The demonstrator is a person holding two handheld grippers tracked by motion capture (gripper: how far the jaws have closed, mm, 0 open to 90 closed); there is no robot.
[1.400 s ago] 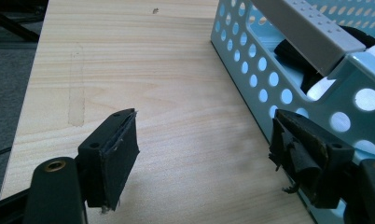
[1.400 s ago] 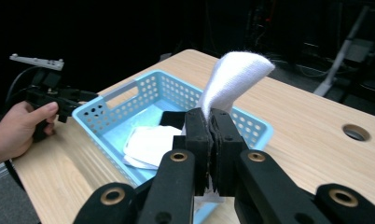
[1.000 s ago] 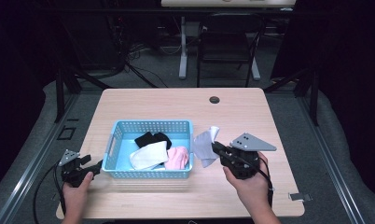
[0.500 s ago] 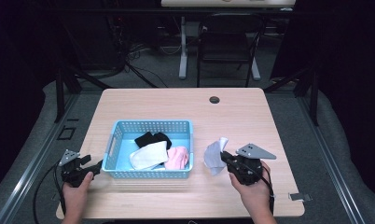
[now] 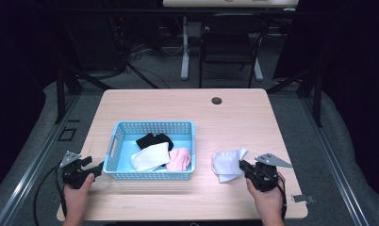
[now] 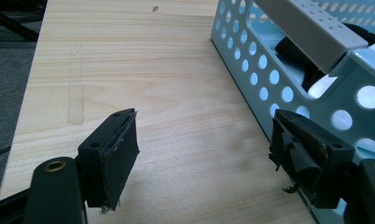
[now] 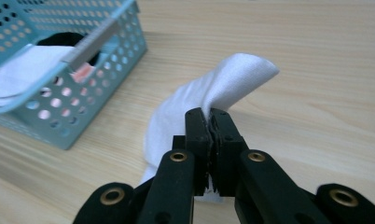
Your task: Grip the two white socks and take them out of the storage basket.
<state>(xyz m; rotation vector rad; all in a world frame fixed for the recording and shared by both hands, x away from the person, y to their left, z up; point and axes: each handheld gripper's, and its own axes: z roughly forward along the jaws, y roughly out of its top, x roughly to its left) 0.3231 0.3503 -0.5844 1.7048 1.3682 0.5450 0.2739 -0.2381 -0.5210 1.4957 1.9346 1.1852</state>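
Jaws of the right gripper [image 5: 244,166] are pinched on a white cloth [image 5: 226,163] laid near the surface's front-right corner; left gripper [image 6: 204,149] jaws are spread beside the blue basket [image 5: 118,139].

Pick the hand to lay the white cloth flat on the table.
Right. Its hand-held gripper is already shut on the white cloth; the left hand-held gripper is open beside the basket, far side.
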